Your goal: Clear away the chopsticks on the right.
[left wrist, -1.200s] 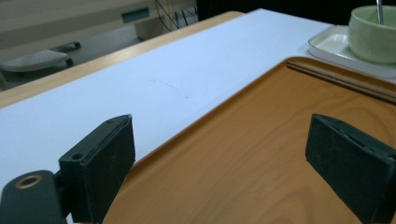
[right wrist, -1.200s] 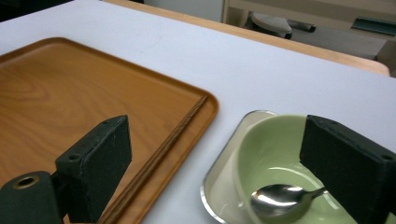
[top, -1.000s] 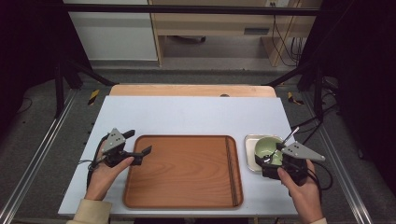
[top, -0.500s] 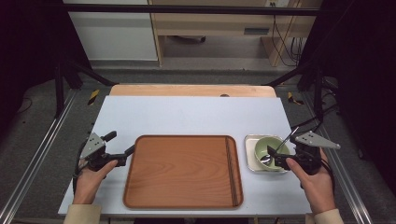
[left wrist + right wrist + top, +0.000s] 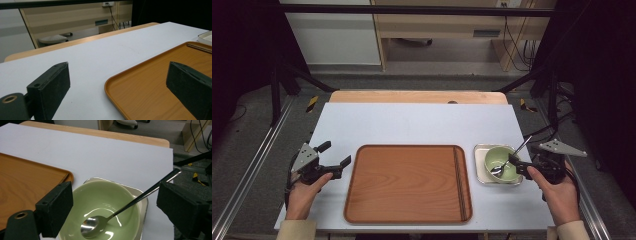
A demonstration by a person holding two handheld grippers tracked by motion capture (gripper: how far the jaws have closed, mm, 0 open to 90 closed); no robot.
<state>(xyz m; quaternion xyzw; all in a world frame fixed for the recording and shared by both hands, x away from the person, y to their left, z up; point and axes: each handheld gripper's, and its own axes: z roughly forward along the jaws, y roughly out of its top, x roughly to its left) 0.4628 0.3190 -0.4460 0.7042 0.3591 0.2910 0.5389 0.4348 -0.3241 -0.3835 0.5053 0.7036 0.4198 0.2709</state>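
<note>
A pale green bowl point(image 5: 503, 159) sits in a small square metal dish point(image 5: 480, 176) to the right of a wooden tray point(image 5: 407, 185). A metal spoon point(image 5: 513, 154) rests in the bowl, its handle leaning out over the far right rim. My right gripper point(image 5: 515, 164) is at the bowl's right side. It is open, and its jaws have just been closing a little. In the right gripper view the bowl point(image 5: 105, 207) and the spoon point(image 5: 120, 212) lie between the jaws, untouched. My left gripper point(image 5: 335, 153) stands open at the tray's left edge point(image 5: 125, 82), holding nothing.
The white tabletop point(image 5: 422, 125) stretches beyond the tray, with a wooden strip point(image 5: 417, 97) along its far edge. Metal rails run down both sides of the table. Cables trail off at the right.
My left hand has drawn leftward, off the tray's left edge. My right hand has slid to the right, from over the bowl to its right side.
</note>
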